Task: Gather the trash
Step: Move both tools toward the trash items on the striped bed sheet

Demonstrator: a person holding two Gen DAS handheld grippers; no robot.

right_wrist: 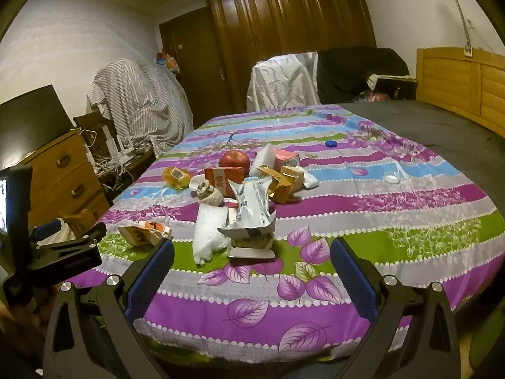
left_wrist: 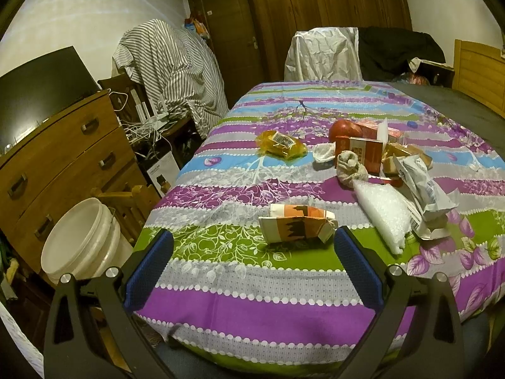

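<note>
Trash lies scattered mid-bedspread (left_wrist: pixel 284 300): a crushed orange-and-white carton (left_wrist: pixel 296 225) sits nearest, just ahead of the left gripper (left_wrist: pixel 254 246), whose jaws are spread wide and empty. It looks light and crumpled, easiest pinched across its flattened middle. The right gripper (right_wrist: pixel 252 252), equally wide and empty, faces a crinkled silver pouch (right_wrist: pixel 252 211). A white bucket (left_wrist: pixel 79 240) waits beside the bed's left edge, with bare cover between.
</note>
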